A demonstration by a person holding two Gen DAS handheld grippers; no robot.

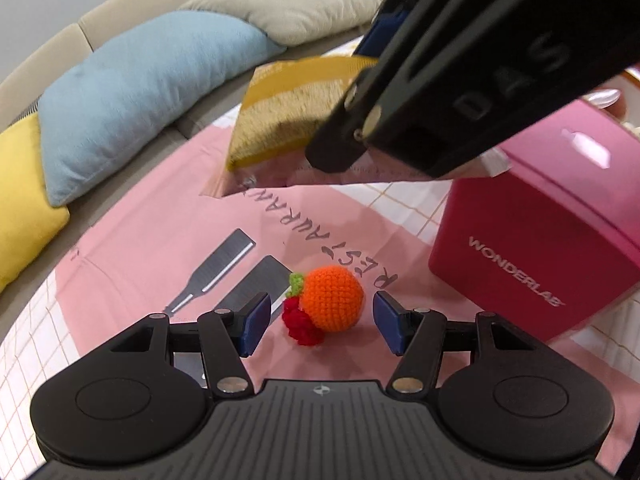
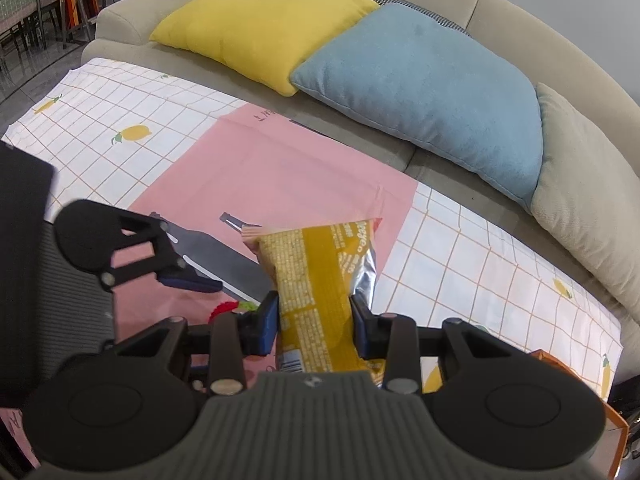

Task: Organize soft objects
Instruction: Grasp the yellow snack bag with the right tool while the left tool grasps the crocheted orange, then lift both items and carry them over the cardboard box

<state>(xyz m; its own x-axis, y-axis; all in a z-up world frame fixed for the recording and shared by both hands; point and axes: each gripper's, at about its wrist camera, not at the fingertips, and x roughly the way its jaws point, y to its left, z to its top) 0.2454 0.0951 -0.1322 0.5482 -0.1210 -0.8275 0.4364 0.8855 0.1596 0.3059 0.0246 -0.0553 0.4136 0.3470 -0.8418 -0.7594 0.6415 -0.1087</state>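
Nearest, we log our left gripper (image 1: 318, 322), jaws spread wide and holding nothing, its blue pads (image 1: 254, 322) standing either side of the crocheted orange (image 1: 334, 304) without touching it. The orange lies on the pink placemat (image 1: 160, 232), a small red crocheted berry (image 1: 300, 322) touching its near-left side. We judge this pair not yet sorted, with a pick about to begin.

Next, our right gripper (image 2: 314, 322) is clamped on the yellow snack bag (image 2: 316, 280), pinching it at mid-body and carrying it clear of the cloth. In the left view the same bag hangs above the far part of the placemat. We count this item as in transit, not placed.

To the right stands the pink box (image 1: 540, 240), lettered WONDERLAB. Whether it is the destination, and what it already holds, we cannot tell. An orange container edge (image 2: 580, 380) shows at the right view's lower right, contents hidden.

Beyond, the lemon-print tablecloth (image 2: 120, 120) covers the table. Farthest, the sofa (image 2: 520, 12) carries a yellow cushion (image 2: 260, 24), a blue cushion (image 2: 420, 80) and a beige cushion (image 2: 592, 184).
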